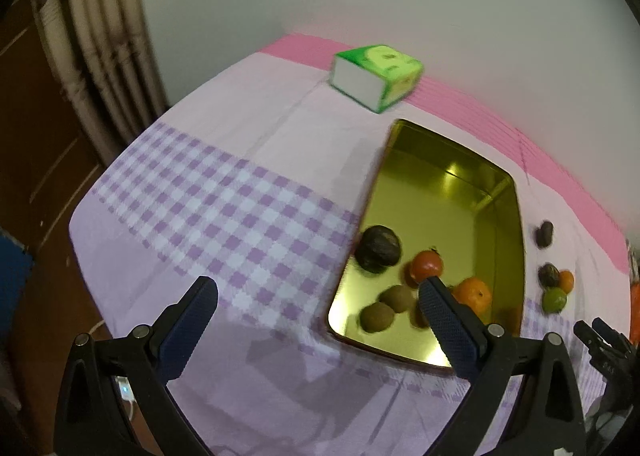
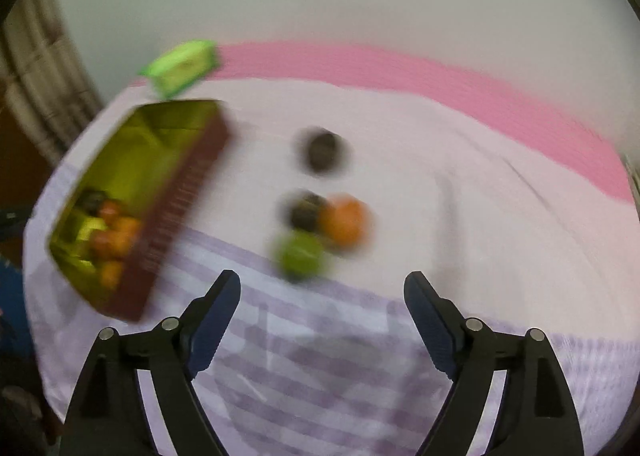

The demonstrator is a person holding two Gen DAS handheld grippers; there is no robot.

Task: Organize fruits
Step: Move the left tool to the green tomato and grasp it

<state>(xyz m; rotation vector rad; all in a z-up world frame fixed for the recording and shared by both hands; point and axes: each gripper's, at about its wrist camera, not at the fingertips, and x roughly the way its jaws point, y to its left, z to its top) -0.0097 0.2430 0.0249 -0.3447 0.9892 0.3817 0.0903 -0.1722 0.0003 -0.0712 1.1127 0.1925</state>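
A gold tin tray [image 1: 460, 183] lies on the table and holds a dark round fruit [image 1: 378, 248], a red fruit [image 1: 427, 266], an orange [image 1: 474, 294] and two kiwis [image 1: 376, 316]. My left gripper [image 1: 318, 294] is open and empty, above the tray's near left corner. In the blurred right wrist view the tray [image 2: 132, 171] is at the left. An orange [image 2: 345, 220], a green fruit [image 2: 301, 256] and two dark fruits [image 2: 323, 151] lie on the cloth ahead of my open, empty right gripper [image 2: 322, 288].
A green tissue box [image 1: 376, 71] stands at the far edge of the table by the wall. The cloth is lilac with a checked band [image 1: 224, 207] and a pink border [image 1: 560, 159]. A curtain [image 1: 92, 35] hangs at the left.
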